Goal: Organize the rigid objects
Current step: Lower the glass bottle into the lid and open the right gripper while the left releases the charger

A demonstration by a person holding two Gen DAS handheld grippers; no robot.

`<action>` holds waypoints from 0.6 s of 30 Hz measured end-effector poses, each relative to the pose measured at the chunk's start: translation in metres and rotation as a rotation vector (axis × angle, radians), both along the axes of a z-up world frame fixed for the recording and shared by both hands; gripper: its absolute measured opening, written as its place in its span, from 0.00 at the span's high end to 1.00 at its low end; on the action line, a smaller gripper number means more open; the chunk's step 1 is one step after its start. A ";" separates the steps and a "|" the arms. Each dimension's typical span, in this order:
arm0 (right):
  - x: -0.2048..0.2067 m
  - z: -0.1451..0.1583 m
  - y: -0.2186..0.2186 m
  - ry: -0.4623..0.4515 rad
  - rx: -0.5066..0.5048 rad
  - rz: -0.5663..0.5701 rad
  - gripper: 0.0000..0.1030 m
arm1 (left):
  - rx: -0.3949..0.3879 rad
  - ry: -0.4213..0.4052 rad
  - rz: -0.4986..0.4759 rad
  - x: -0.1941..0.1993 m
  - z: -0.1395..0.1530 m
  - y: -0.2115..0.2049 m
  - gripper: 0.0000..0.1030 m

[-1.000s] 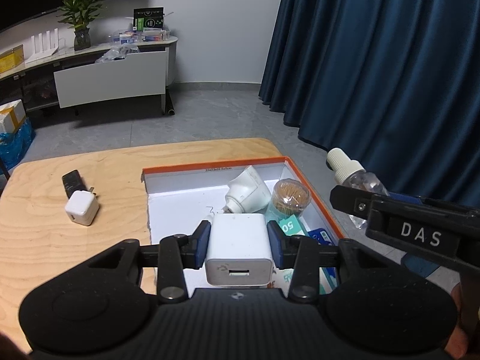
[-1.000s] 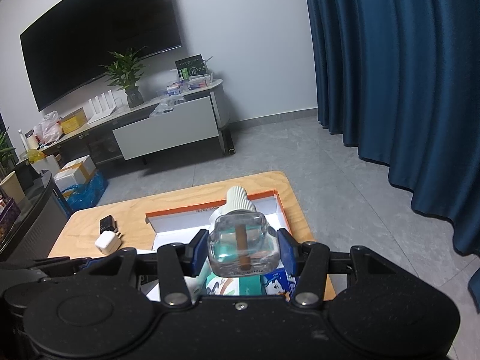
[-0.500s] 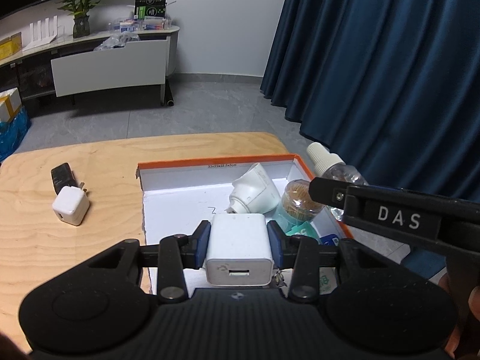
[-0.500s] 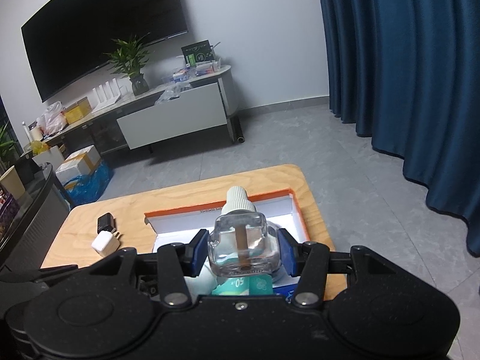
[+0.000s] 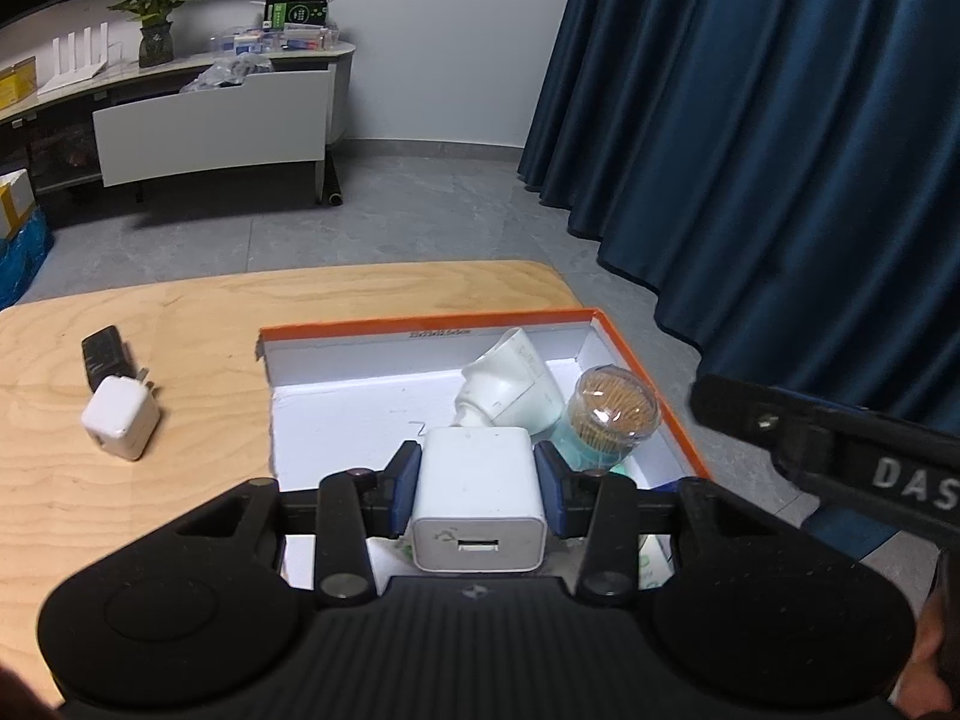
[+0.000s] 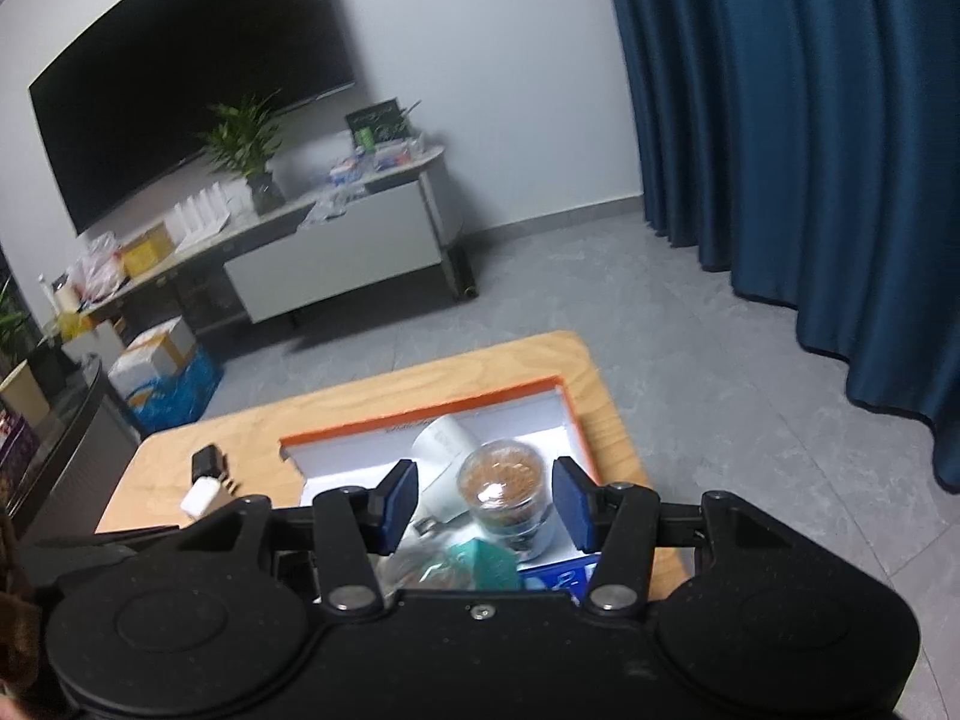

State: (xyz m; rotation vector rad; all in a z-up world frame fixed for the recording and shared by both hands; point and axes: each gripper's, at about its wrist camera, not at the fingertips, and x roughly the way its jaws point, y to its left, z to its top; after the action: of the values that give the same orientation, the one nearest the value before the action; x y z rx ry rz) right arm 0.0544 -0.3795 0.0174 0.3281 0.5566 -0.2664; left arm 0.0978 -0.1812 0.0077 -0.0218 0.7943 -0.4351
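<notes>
My left gripper [image 5: 478, 480] is shut on a white USB charger [image 5: 478, 498] and holds it over the near part of the orange-rimmed white box [image 5: 420, 324]. In the box lie a white tube-shaped thing [image 5: 510, 381] and a clear toothpick jar [image 5: 615, 411]. My right gripper [image 6: 485, 501] is open and empty above the box [image 6: 420, 411], over the toothpick jar [image 6: 507, 495]. The clear bottle it held shows blurred just below its fingers [image 6: 414, 567]. The right gripper's side shows at the right edge of the left wrist view [image 5: 840, 456].
A small white plug cube [image 5: 120, 417] and a black adapter [image 5: 105, 354] lie on the wooden table [image 5: 150, 516] left of the box; both show in the right wrist view [image 6: 201, 495]. Blue curtain at right; TV stand behind.
My right gripper has opened and let go of the clear bottle, which has dropped into the box. My left gripper still holds the charger and has shifted slightly.
</notes>
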 end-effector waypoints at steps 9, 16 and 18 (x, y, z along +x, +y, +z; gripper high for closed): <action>-0.013 0.009 -0.008 -0.050 0.013 -0.031 0.40 | -0.062 0.016 -0.052 0.017 0.002 -0.016 0.58; -0.017 0.014 -0.003 -0.062 0.008 -0.017 0.40 | -0.091 -0.011 -0.030 0.012 0.015 0.000 0.45; -0.016 0.017 0.001 -0.060 0.001 -0.004 0.40 | -0.076 -0.017 -0.019 0.009 0.017 0.003 0.44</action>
State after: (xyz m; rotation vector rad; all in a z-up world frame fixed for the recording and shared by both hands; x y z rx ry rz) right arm 0.0379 -0.3783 0.0340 0.3375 0.4972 -0.2594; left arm 0.1070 -0.1781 0.0250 -0.0814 0.7611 -0.4830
